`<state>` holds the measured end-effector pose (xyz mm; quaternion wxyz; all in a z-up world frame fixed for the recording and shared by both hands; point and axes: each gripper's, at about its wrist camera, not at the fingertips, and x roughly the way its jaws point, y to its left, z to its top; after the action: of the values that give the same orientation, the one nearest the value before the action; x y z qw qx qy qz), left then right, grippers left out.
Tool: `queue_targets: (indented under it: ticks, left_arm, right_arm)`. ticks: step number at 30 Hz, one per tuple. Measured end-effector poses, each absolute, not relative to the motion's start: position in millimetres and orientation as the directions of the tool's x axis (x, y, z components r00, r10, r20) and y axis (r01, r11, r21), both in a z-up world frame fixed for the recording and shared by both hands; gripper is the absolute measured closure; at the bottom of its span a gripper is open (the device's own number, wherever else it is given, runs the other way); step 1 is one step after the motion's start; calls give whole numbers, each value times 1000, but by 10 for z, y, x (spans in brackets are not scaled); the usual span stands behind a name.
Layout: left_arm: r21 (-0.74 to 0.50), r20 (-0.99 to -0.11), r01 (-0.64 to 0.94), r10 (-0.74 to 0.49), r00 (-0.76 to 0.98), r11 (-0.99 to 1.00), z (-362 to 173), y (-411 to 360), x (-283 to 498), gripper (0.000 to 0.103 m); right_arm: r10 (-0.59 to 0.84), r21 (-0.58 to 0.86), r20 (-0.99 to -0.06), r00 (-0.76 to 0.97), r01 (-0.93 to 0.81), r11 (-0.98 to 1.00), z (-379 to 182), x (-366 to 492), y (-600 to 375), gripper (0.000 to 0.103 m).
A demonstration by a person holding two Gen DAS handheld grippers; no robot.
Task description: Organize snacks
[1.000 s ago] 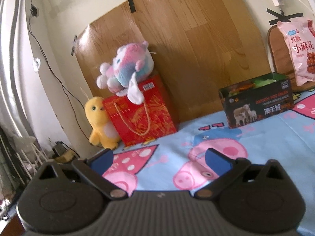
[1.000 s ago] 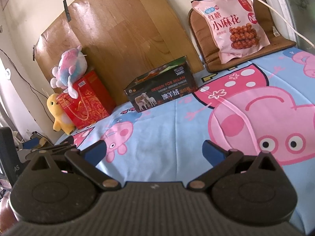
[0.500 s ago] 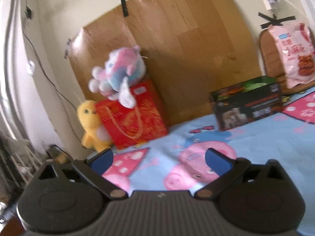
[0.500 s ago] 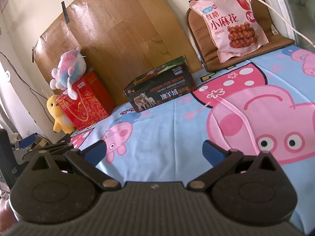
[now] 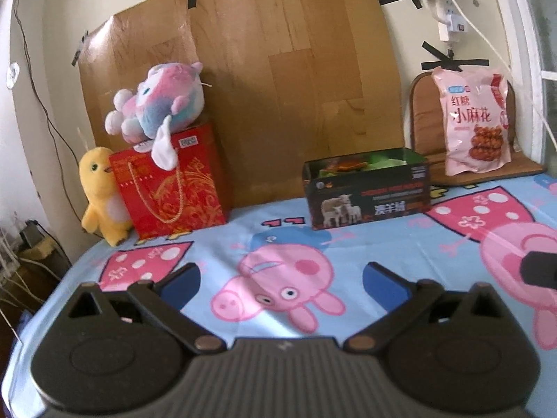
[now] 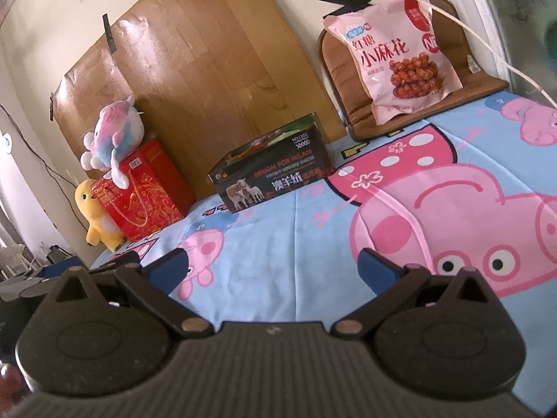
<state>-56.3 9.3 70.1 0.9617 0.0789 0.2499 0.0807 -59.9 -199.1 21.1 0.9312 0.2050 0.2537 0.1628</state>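
Observation:
A black open-top box (image 5: 367,190) with snack packets inside stands at the back of the table; it also shows in the right wrist view (image 6: 273,174). A pink snack bag (image 5: 475,122) leans upright on a brown chair at the back right, and shows in the right wrist view (image 6: 395,55). My left gripper (image 5: 282,284) is open and empty, low over the tablecloth, well short of the box. My right gripper (image 6: 273,266) is open and empty over the cloth, also apart from the box and bag.
A red gift bag (image 5: 170,184) with a pastel plush (image 5: 158,101) on top and a yellow duck plush (image 5: 99,195) stand at the back left. The table's left edge (image 5: 75,261) drops to cables. A wooden board (image 5: 278,69) backs the table.
The left gripper has swung to the right and tilted, so the box and pink bag now sit further in view. The right gripper has shifted slightly forward. Both stay open.

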Motion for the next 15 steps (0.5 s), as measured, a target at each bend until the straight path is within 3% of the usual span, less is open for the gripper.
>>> queue_targets:
  ticks: [15]
  left_arm:
    - [144, -486, -92, 152, 861, 985, 693, 69, -583, 0]
  right_arm:
    - [411, 478, -419, 810, -188, 858, 186, -572, -2020, 0]
